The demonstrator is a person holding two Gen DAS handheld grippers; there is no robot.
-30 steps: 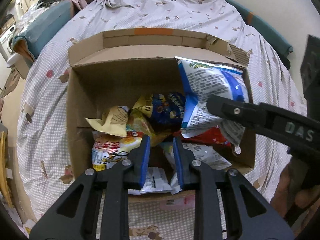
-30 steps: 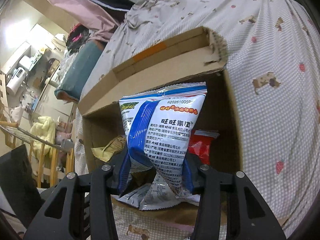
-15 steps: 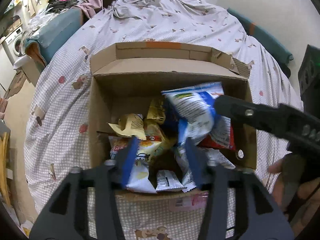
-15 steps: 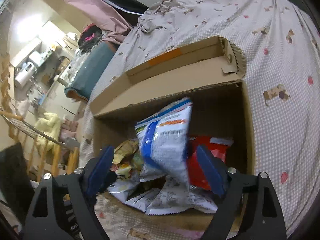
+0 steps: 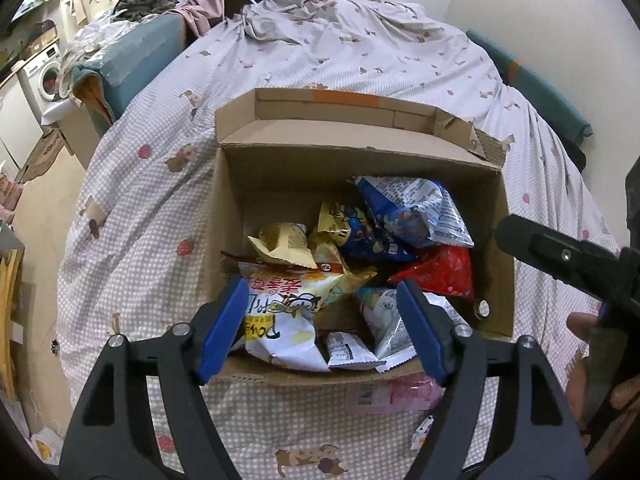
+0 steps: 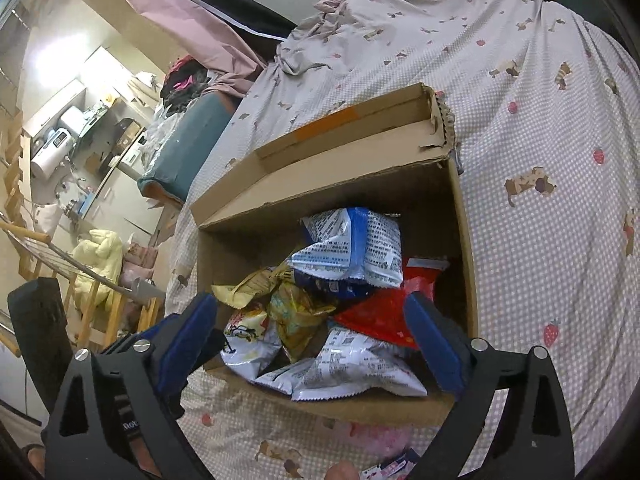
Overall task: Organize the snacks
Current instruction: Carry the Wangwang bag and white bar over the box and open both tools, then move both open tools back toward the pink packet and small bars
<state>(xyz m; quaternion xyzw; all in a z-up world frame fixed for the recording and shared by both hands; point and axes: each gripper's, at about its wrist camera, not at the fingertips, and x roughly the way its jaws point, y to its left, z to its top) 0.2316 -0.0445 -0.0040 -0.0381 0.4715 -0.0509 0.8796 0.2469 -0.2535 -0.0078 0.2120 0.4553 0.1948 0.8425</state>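
Observation:
An open cardboard box (image 5: 280,184) (image 6: 464,240) sits on the bed and holds several snack bags. A blue and white bag (image 5: 416,208) (image 6: 352,248) lies on top of the pile at the back right of the box. A red bag (image 5: 440,272) (image 6: 380,316) lies under it. My left gripper (image 5: 324,328) is open and empty above the box's near edge. My right gripper (image 6: 312,340) is open and empty above the box's near side; its arm shows at the right of the left wrist view (image 5: 560,256).
The box rests on a bed with a checked, patterned sheet (image 5: 360,48). A small pink packet (image 5: 384,394) lies on the sheet in front of the box. A teal cushion (image 5: 132,60) and a washing machine (image 5: 40,76) are to the left.
My right gripper opened and let go of the blue and white bag, which dropped onto the pile in the box. My left gripper opened too. Both grippers drew back from the box.

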